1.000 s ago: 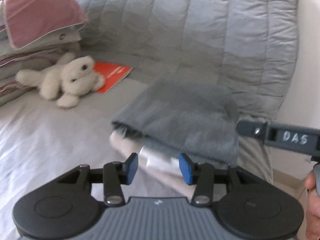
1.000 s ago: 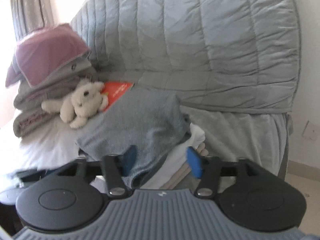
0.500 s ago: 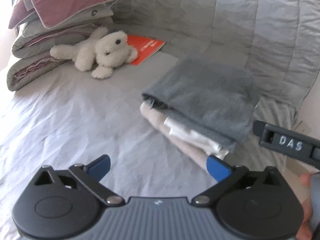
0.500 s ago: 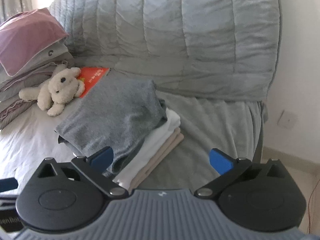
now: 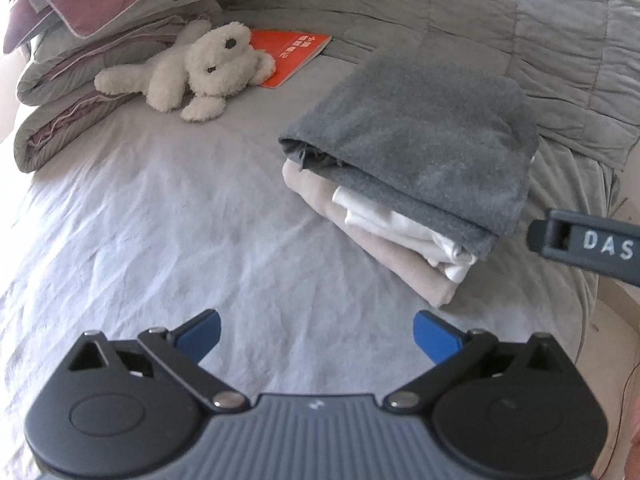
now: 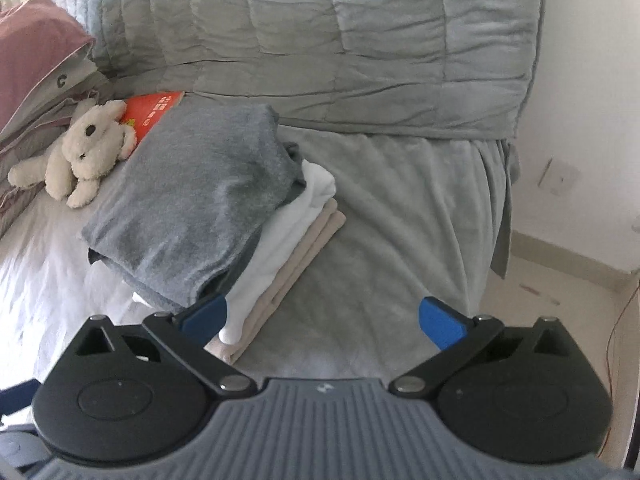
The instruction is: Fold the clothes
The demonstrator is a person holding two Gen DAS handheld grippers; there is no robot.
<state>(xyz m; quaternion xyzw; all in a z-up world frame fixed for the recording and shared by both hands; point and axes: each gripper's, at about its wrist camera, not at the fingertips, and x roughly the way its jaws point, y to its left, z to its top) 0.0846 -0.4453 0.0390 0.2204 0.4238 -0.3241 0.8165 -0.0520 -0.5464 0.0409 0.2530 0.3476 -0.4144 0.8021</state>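
Release stage, after stacking. Your left claw (image 5: 316,334) and your right claw (image 6: 322,320) both stand fully spread and grasp nothing; their jaws have just been opening, and no cloth lies between them.

The grey garment (image 5: 416,136) rests folded on top of a white garment (image 5: 404,232) and a beige garment (image 5: 384,248), the three forming one pile on the bed (image 5: 160,220). In the left wrist view the pile lies at about 1 o'clock from the claw; in the right wrist view it lies at 10 to 11 o'clock, its near corner just beside the left blue pad (image 6: 204,314).

A soft toy (image 5: 204,68), a red booklet (image 5: 296,50) and stacked bedding (image 5: 92,40) sit at 11 o'clock, well apart from the pile.

Judged from this, the fold in hand looks finished. No unfolded garment is in view, so your next move calls for finding one, if any remains.
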